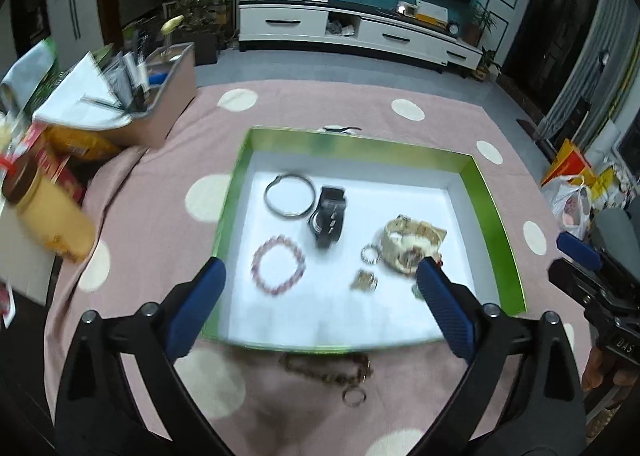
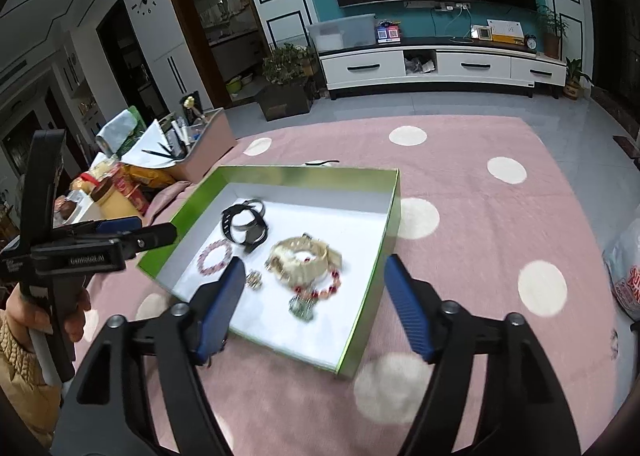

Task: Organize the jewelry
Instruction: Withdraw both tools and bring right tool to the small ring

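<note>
A green-walled box (image 1: 496,224) (image 2: 384,224) with a white floor sits on the pink dotted cloth. In it lie a silver bangle (image 1: 289,196), a black watch (image 1: 328,221) (image 2: 245,228), a pink bead bracelet (image 1: 278,265) (image 2: 215,255), a gold watch (image 1: 412,242) (image 2: 304,256), small rings (image 1: 369,255) and a red bead bracelet (image 2: 320,288). A bronze chain with a ring (image 1: 332,370) lies on the cloth in front of the box. My left gripper (image 1: 320,302) is open above the box's near edge. My right gripper (image 2: 316,304) is open and empty over the box's near right corner.
A pink storage box with papers and pens (image 1: 152,104) stands at the far left, with snack packs and a yellow jar (image 1: 48,212) beside it. A black clip (image 1: 340,130) lies behind the green box. A plastic bag (image 2: 628,276) is at the right.
</note>
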A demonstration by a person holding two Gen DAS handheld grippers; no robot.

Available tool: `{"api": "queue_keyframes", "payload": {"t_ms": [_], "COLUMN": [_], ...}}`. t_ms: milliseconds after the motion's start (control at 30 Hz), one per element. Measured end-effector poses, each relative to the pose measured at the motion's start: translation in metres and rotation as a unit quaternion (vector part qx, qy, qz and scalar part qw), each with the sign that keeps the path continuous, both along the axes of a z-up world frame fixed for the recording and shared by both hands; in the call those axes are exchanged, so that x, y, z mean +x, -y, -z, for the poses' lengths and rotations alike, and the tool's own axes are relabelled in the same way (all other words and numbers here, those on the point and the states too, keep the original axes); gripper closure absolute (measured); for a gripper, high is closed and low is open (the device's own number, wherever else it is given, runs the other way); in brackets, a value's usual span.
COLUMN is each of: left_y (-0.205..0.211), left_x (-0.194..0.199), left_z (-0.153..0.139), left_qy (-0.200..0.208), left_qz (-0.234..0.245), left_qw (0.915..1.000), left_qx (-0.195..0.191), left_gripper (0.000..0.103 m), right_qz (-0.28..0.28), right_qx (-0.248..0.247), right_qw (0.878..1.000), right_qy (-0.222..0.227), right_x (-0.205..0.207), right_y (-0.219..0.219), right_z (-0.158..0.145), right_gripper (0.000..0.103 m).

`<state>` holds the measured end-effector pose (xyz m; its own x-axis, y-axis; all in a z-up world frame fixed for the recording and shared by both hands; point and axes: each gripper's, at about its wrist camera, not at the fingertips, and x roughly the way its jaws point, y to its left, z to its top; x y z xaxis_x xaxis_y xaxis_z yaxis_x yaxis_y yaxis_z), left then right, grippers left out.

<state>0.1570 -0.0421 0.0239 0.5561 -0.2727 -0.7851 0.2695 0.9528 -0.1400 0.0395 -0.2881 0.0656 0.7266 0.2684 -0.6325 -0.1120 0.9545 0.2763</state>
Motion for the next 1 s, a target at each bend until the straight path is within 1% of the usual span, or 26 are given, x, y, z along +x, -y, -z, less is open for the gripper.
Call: {"api": "queue_keyframes", "payload": {"t_ms": [100, 233, 267, 433, 567, 700, 833, 933, 967, 1000], "left_y": [-0.019, -0.048, -0.056, -0.08, -0.09, -0.094, -0.098, -0.1, -0.1, -0.102], "left_x": [-0.015, -0.039, -0.046, -0.072, -0.088, -0.092, -0.089, -0.087, -0.086, -0.087], "left_z": [0.001, 0.008, 0.012, 0.035, 0.047, 0.06, 0.073, 0.079, 0.08, 0.08], "left_qy": [-0.007, -0.024, -0.031, -0.056, -0.051, -0.058, -0.059, -0.057, -0.053, -0.051], "left_qz": [-0.014, -0.037, -0.045, -0.063, -0.066, -0.07, -0.084, -0.089, -0.088, -0.088], "left_qw": [0.9998, 0.9976, 0.9962, 0.9891, 0.9835, 0.9807, 0.983, 0.9844, 0.9845, 0.9847], "left_qx": [-0.016, -0.052, -0.067, -0.121, -0.161, -0.173, -0.152, -0.141, -0.142, -0.141], "left_gripper": [0.002, 0.002, 0.002, 0.002, 0.002, 0.002, 0.002, 0.002, 0.002, 0.002], "right_qz": [-0.006, -0.018, -0.021, -0.047, -0.075, -0.099, -0.123, -0.137, -0.138, -0.141], "right_qx": [0.005, 0.014, 0.015, 0.009, 0.002, -0.018, -0.043, -0.061, -0.068, -0.074], "right_qw": [1.0, 1.0, 1.0, 0.998, 0.995, 0.991, 0.988, 0.986, 0.985, 0.984], "right_qy": [-0.002, -0.013, -0.017, -0.046, -0.072, -0.082, -0.081, -0.077, -0.078, -0.08], "right_x": [-0.018, -0.042, -0.046, -0.06, -0.065, -0.059, -0.048, -0.038, -0.035, -0.03], "right_y": [-0.003, -0.012, -0.015, -0.041, -0.071, -0.1, -0.128, -0.143, -0.147, -0.152], "right_z": [0.0, 0.01, 0.012, 0.038, 0.062, 0.077, 0.087, 0.092, 0.095, 0.097], "right_gripper": [0.027, 0.027, 0.027, 0.027, 0.027, 0.027, 0.028, 0.041, 0.044, 0.048]}}
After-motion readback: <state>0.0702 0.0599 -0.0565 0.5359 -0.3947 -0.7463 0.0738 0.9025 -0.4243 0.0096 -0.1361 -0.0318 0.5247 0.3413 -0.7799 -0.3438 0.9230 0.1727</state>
